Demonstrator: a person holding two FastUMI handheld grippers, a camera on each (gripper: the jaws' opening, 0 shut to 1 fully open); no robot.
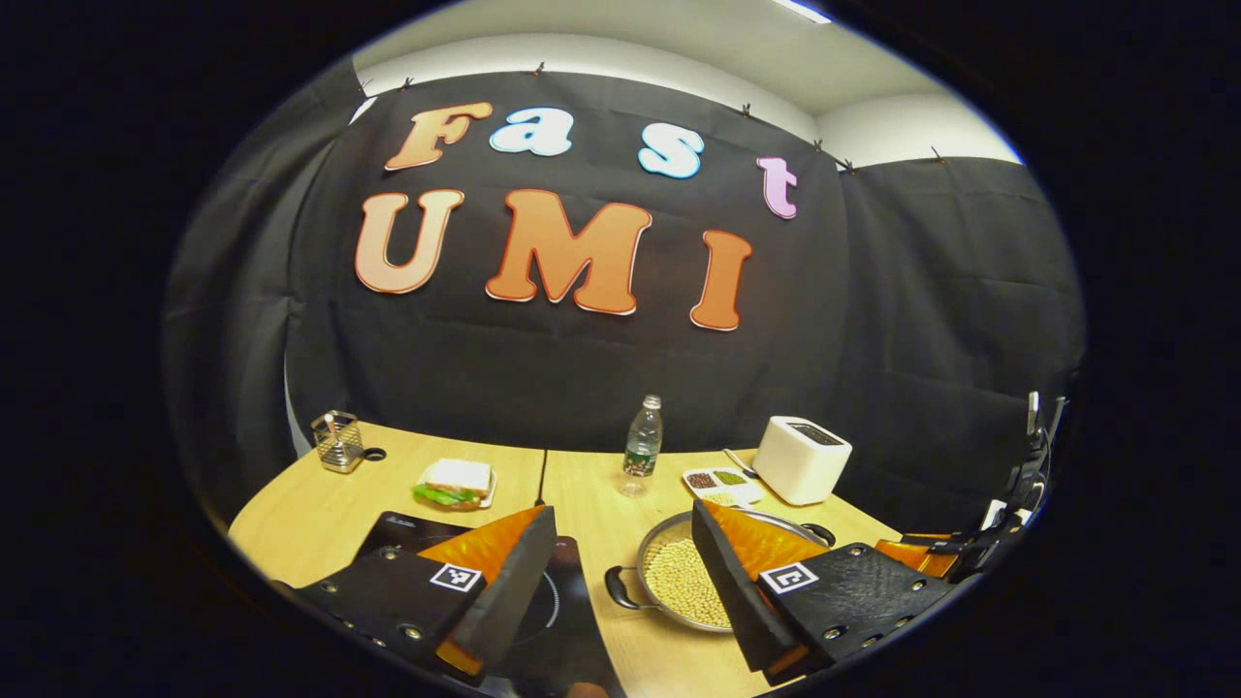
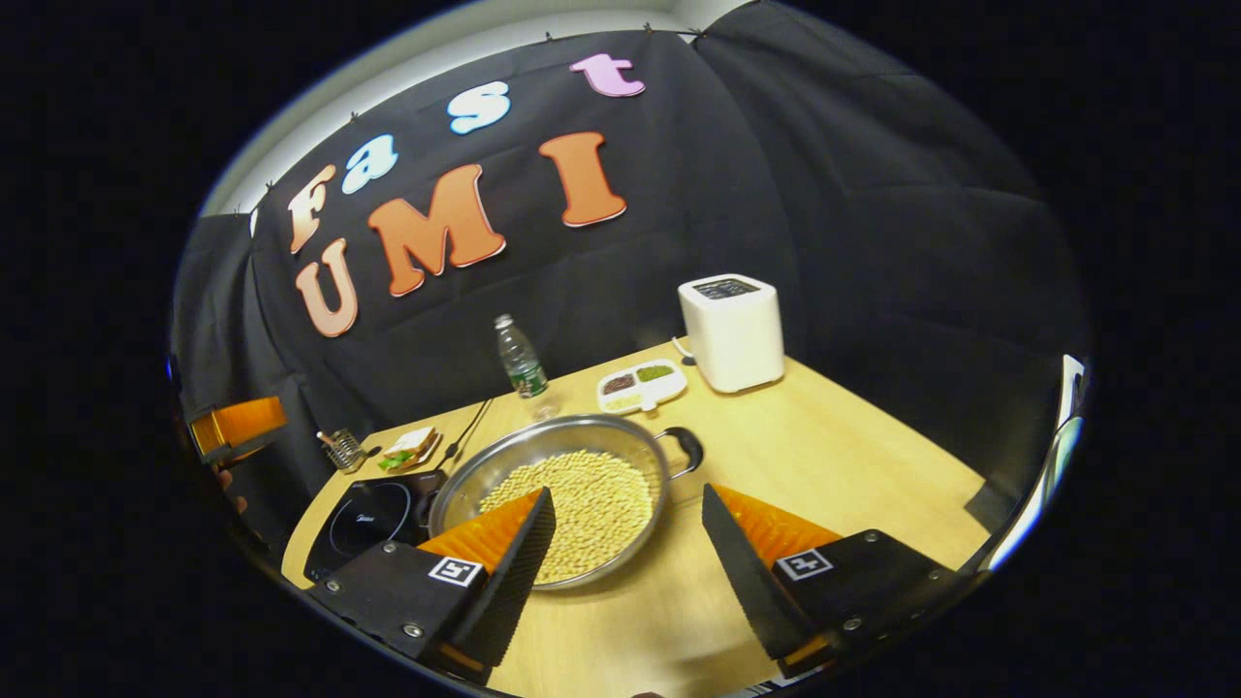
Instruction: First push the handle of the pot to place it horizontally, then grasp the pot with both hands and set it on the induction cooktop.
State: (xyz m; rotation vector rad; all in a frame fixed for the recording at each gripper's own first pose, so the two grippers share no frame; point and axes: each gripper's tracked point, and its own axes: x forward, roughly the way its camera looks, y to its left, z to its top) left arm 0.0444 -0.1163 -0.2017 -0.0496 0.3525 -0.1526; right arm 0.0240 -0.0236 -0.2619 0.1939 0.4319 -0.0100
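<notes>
Pot [image 2: 562, 504], filled with pale beans, rests on the wooden table [image 2: 824, 456] beside the induction cooktop [image 2: 373, 523]. Right gripper view: right gripper [image 2: 625, 553] spread wide, gripping nothing, above the pot's near rim; left gripper [image 2: 238, 425] visible far left. Left gripper view: left gripper [image 1: 620, 572] likewise released, straddling cooktop edge and pot's near handle [image 1: 620, 588]. Cooktop logo illegible.

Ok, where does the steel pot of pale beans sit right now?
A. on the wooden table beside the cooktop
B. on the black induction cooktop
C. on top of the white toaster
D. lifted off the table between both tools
A: the steel pot of pale beans rests on the wooden table, next to the black induction cooktop, with both tools open.
</notes>
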